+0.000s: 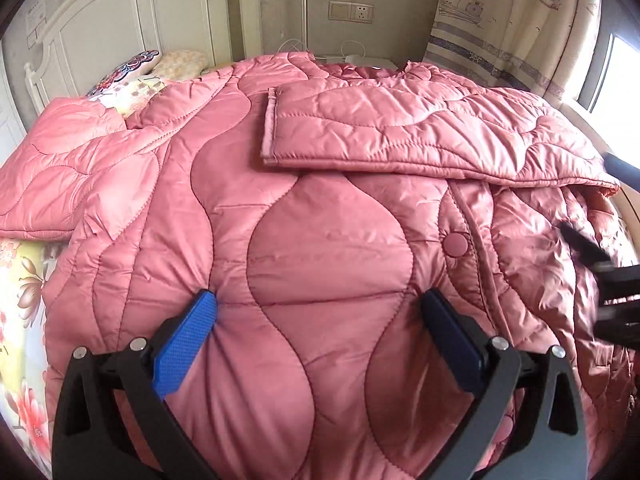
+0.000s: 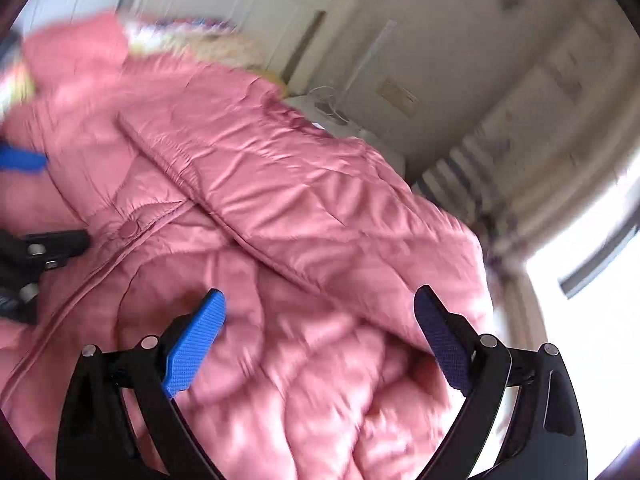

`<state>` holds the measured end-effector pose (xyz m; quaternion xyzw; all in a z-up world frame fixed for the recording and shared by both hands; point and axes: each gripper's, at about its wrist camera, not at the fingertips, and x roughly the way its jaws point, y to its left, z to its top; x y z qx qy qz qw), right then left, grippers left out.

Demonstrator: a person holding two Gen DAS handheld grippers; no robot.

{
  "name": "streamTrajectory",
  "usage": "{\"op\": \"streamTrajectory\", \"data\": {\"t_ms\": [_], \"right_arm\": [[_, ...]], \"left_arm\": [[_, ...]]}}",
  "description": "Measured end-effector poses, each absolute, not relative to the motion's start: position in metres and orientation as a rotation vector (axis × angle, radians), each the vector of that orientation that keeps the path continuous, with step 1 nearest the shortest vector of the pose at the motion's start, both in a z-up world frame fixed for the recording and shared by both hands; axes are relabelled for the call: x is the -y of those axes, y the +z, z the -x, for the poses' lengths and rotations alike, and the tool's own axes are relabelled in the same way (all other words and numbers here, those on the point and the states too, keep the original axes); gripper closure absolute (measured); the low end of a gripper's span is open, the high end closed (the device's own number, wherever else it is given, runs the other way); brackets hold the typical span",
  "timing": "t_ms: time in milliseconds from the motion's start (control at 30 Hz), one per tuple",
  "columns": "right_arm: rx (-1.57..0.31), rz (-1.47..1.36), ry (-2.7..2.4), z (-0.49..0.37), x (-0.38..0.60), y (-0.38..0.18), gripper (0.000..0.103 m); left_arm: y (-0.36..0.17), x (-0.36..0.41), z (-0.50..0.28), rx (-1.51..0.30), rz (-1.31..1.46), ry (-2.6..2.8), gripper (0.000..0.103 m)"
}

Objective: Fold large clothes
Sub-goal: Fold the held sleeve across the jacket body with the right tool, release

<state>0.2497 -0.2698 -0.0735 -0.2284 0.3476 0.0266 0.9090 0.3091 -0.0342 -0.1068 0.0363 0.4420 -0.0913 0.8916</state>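
The left gripper (image 1: 320, 312) is hovering with its blue-padded fingers (image 1: 184, 344) spread wide apart, gripping nothing, their tips lying against or just over the near front panel of the pink quilted coat (image 1: 328, 240); contact cannot be told for sure. Just beyond the right-hand finger a round pink snap button (image 1: 455, 244) is sitting on the coat's front placket. Farther off, one sleeve (image 1: 400, 132) is lying folded across the chest, its cuff pointing left, while the other sleeve (image 1: 68, 168) is stretching out to the left over the floral bedsheet (image 1: 20, 300). The right gripper (image 2: 320, 312) is likewise standing with its fingers (image 2: 194, 348) wide apart and holding nothing, poised over the crumpled right side of the coat (image 2: 280, 200); this view is blurred, so touching cannot be judged. In the left wrist view, that gripper (image 1: 588, 252) is showing as a dark shape at the coat's right edge. The coat is lying spread over the bed, covering most of it. At the far end, patterned pillows (image 1: 132, 72) are resting against the white headboard (image 1: 120, 12), with a wall socket (image 1: 351, 11) and a boat-print curtain (image 1: 512, 20) to the right.
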Motion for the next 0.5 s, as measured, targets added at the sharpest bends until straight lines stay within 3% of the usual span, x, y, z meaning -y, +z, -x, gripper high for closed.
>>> {"op": "streamTrajectory", "data": {"t_ms": [200,500], "right_arm": [[-0.676,0.058,0.029,-0.212,0.339,-0.047,0.013],[-0.797,-0.276,-0.086,-0.224,0.385,-0.094,0.013]], "left_arm": [[-0.108,0.035,-0.309,-0.921,-0.078,-0.190,0.002],[-0.076,0.012,-0.359,-0.996,0.244,-0.282,0.002]]}}
